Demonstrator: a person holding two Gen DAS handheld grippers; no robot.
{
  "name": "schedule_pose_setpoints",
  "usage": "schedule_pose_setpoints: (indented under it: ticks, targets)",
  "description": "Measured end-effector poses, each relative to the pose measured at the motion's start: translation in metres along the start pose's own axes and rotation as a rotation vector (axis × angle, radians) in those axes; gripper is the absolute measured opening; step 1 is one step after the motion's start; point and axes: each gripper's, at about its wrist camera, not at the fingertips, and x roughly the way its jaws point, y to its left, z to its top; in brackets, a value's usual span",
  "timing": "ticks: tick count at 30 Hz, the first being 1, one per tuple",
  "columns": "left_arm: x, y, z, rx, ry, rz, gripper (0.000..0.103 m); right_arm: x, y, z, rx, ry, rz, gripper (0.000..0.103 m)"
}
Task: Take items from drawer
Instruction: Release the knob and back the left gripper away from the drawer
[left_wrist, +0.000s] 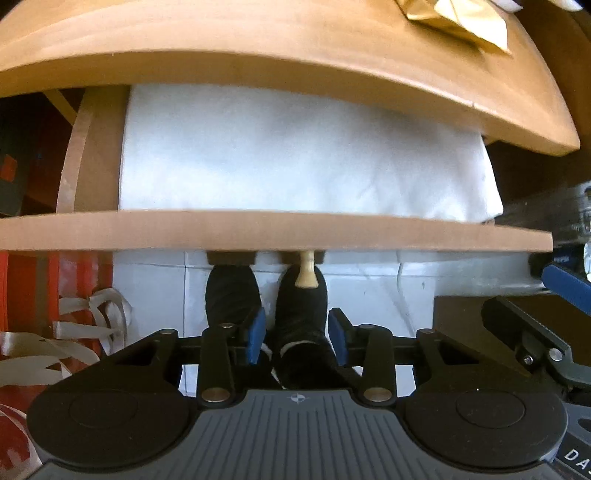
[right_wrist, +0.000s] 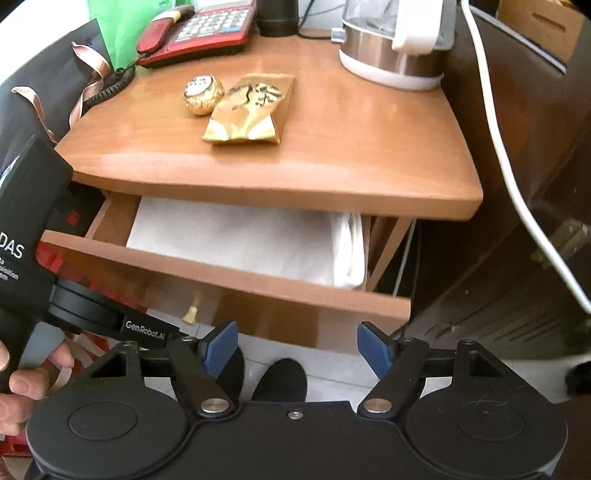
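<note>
The wooden drawer (left_wrist: 273, 230) of a bedside table is pulled out; it also shows in the right wrist view (right_wrist: 258, 280). A folded white cloth (left_wrist: 295, 155) fills it, also seen in the right wrist view (right_wrist: 251, 240). The drawer's small pale knob (left_wrist: 306, 271) hangs under its front, also in the right wrist view (right_wrist: 192, 310). My left gripper (left_wrist: 297, 332) is open and empty, just in front of and below the drawer front. My right gripper (right_wrist: 297, 349) is open and empty, held back from the drawer front. The left gripper's body (right_wrist: 33, 236) shows at the left.
On the tabletop (right_wrist: 332, 147) lie a gold foil ball (right_wrist: 204, 94) and a gold packet (right_wrist: 251, 109). A red telephone (right_wrist: 199, 29) and an electric kettle (right_wrist: 395, 44) stand at the back. A white cable (right_wrist: 517, 184) hangs at right. The person's black shoes (left_wrist: 266, 295) are below.
</note>
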Motion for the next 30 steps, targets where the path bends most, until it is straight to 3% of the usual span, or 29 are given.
schedule_pose_setpoints:
  ticks: [12,23,25,30]
  targets:
    - [0.003,-0.002,0.009,-0.058,-0.029,-0.015,0.036,-0.001,-0.004,0.032,-0.009,-0.028,0.028,0.070]
    - [0.016,-0.009,0.013,-0.060,-0.034,0.016,0.014,0.011,-0.006,0.039,-0.047,-0.005,0.059,0.069]
    - [0.019,-0.008,0.013,-0.063,-0.031,0.018,0.014,0.012,-0.008,0.040,-0.045,-0.005,0.065,0.068]
    - [0.022,-0.006,0.014,-0.067,-0.026,0.009,0.014,0.022,-0.017,0.043,0.015,0.017,0.090,0.057]
